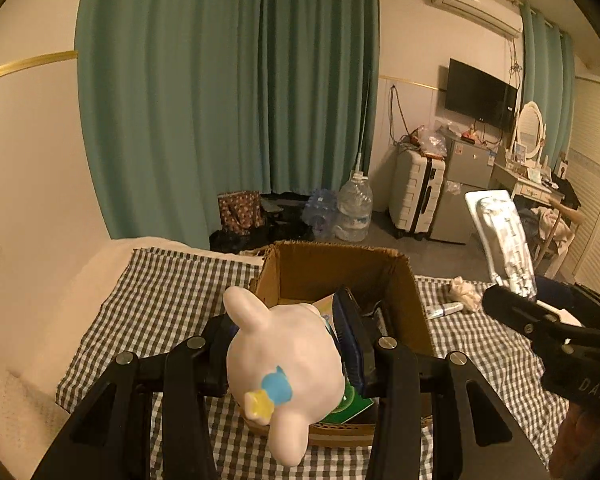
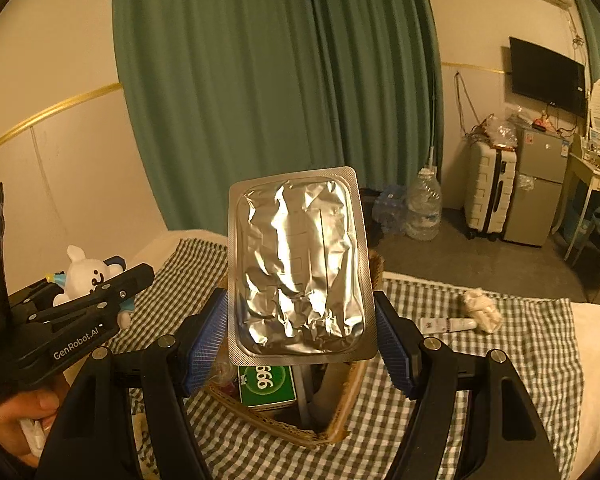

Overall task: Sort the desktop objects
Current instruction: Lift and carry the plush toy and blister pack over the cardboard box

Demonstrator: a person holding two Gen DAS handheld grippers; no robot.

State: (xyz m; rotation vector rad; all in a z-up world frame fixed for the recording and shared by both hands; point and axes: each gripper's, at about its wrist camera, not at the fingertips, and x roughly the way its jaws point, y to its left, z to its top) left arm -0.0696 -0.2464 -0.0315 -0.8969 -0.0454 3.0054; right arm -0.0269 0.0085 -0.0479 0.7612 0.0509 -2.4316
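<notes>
Hanging above the cardboard box (image 1: pixel 404 292), a white rabbit toy (image 1: pixel 284 364) was clamped by the left gripper (image 1: pixel 290 354), a foil pack (image 2: pixel 300 268) by the right gripper (image 2: pixel 300 340).

A cardboard box (image 1: pixel 404 292) sits in the middle of a checked cloth (image 1: pixel 160 292) spread over the bed. Inside the box lies a carton (image 2: pixel 266 386), near its front wall. Above the box's front left edge, the left gripper (image 1: pixel 292 354) holds a rabbit toy (image 1: pixel 280 364) between its fingers. The right gripper (image 2: pixel 300 344) holds a foil packet (image 2: pixel 300 264) upright over the box. To the right of the box, a small tube (image 2: pixel 446 325) lies on the cloth, with a crumpled tissue (image 2: pixel 480 310) just beside it, further right. Curtains (image 1: pixel 228 80) hang behind the bed.
</notes>
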